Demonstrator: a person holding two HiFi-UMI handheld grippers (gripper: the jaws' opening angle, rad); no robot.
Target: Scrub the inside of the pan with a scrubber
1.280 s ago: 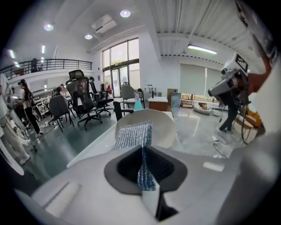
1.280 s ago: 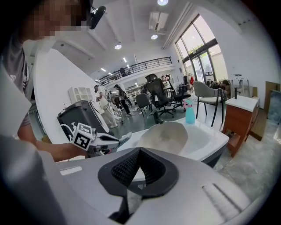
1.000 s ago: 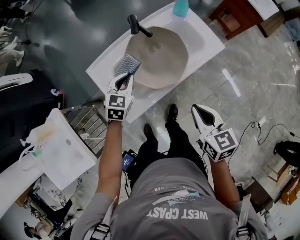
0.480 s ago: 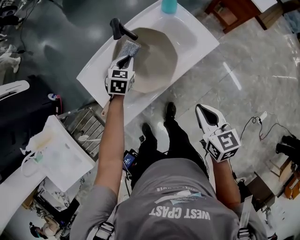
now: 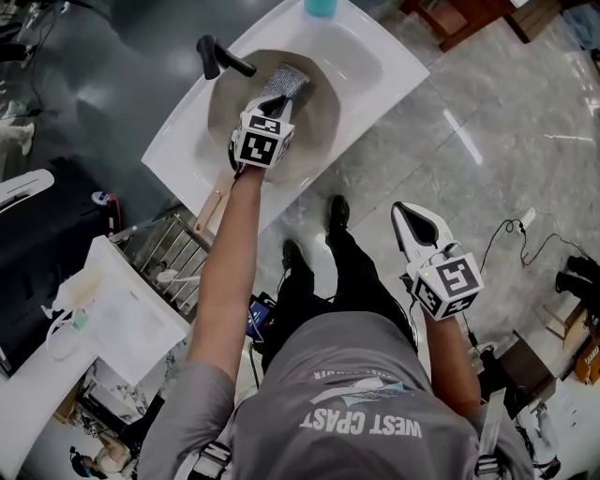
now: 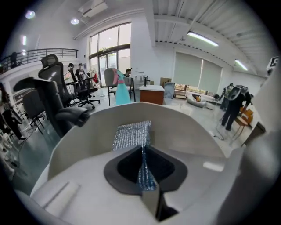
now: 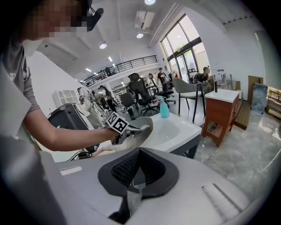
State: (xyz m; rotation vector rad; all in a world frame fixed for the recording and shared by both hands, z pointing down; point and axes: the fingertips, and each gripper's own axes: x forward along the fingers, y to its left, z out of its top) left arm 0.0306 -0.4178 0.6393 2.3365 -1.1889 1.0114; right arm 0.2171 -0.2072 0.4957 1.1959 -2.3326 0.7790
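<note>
Black tap [image 5: 220,58] at the left end of the white desk [image 5: 173,150], with a wooden handle [image 5: 214,202] poking off the near edge just below it. Probably belongs to the pan [image 5: 319,127], though the joint hides under the forearm. Next along, the grey pan itself, on the left half of the desk.

Inside it, the left gripper [image 5: 272,105], jaws drawn narrow and pinching the silver mesh scrubber [image 5: 289,82] edge-on. Holds the free end of the mesh out ahead, close against the pan's far wall [image 6: 184,132]. Reads as the very start of scrubbing: tool in the pan, no stroke evident.

Calls next for pressing the mesh flat on the inner surface and rubbing in short strokes or circles. Needs enough push to bite, not so much as to slide the unheld pan along the desk.

Further right, a teal bottle [image 5: 321,6] at the back edge. Rightmost, the right gripper [image 5: 422,225], closed on nothing, hanging over the stone floor well apart from the desk. Might usefully steady the handle.

Hard to tell:
- whether the mesh already touches metal
- whether the pan lies flat or leans
- what the pan floor looks like under the gripper
- the bottle's top, cut off by the frame
</note>
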